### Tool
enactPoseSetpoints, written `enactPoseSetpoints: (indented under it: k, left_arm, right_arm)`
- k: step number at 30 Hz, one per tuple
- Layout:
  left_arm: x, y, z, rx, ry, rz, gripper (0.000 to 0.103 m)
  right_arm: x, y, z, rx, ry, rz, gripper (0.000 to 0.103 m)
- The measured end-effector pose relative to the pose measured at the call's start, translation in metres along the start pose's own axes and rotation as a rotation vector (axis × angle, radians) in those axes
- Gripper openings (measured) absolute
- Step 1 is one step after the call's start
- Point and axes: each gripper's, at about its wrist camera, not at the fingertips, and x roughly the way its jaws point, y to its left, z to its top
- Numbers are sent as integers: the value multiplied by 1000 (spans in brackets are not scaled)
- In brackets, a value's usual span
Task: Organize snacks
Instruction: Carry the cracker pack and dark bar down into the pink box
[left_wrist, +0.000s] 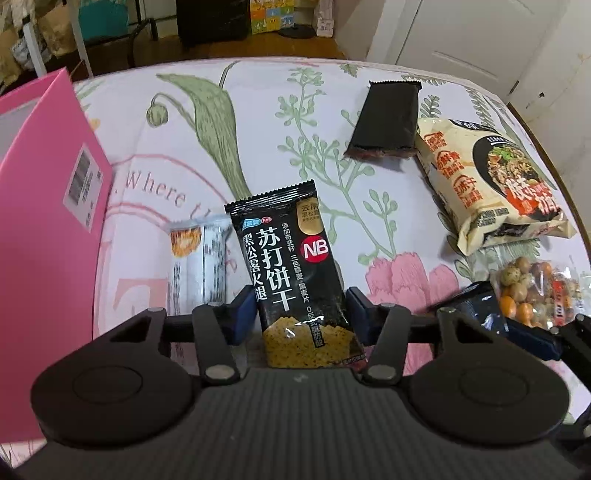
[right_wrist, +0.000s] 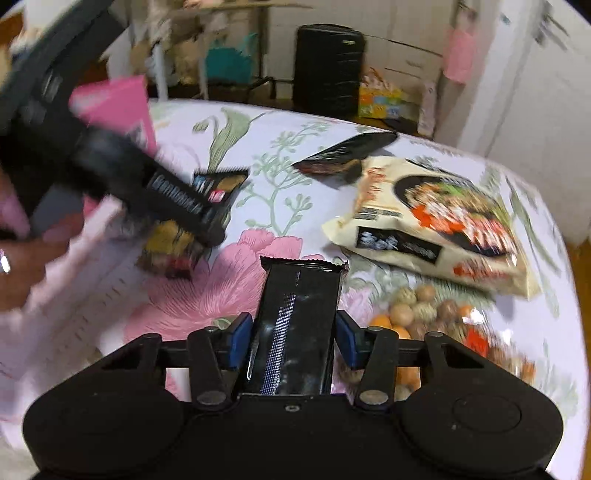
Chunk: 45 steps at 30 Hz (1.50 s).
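My left gripper (left_wrist: 301, 314) is shut on a black soda cracker packet (left_wrist: 291, 266) and holds it over the floral table. My right gripper (right_wrist: 293, 332) is shut on a shiny black snack bar (right_wrist: 295, 325); it also shows at the right edge of the left wrist view (left_wrist: 476, 306). In the right wrist view the left gripper with the cracker packet (right_wrist: 207, 192) is blurred at the left. A pink box (left_wrist: 40, 206) stands at the left. A white and orange snack packet (left_wrist: 199, 258) lies beside it.
A dark flat packet (left_wrist: 388, 118), a beige noodle bag (left_wrist: 491, 184) and a clear bag of coated nuts (left_wrist: 532, 291) lie at the right on the floral tablecloth (left_wrist: 258, 122). The table's right edge is close to the noodle bag. A chair, a black suitcase and boxes stand beyond the table.
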Motion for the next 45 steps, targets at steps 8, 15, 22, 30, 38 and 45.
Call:
enactPoseSetpoints:
  k: [8, 15, 22, 30, 38, 45]
  left_arm:
    - [-37, 0, -15, -42, 24, -81, 51]
    - [-78, -6, -28, 13, 32, -85, 51]
    - [-118, 10, -45, 41, 57, -74, 51]
    - [-186, 46, -56, 48, -30, -61, 51]
    - [-236, 113, -42, -33, -85, 5, 51]
    - [-245, 174, -27, -134, -158, 82, 52]
  right_arm:
    - [-40, -32, 5, 185, -43, 129, 54]
    - [-71, -27, 20, 147, -16, 200, 54]
    - [-95, -10, 31, 80, 4, 258, 54]
    - [-109, 30, 56, -21, 7, 354, 54]
    - [-104, 84, 96, -104, -16, 486, 54]
    - [-73, 132, 133, -92, -26, 591, 54]
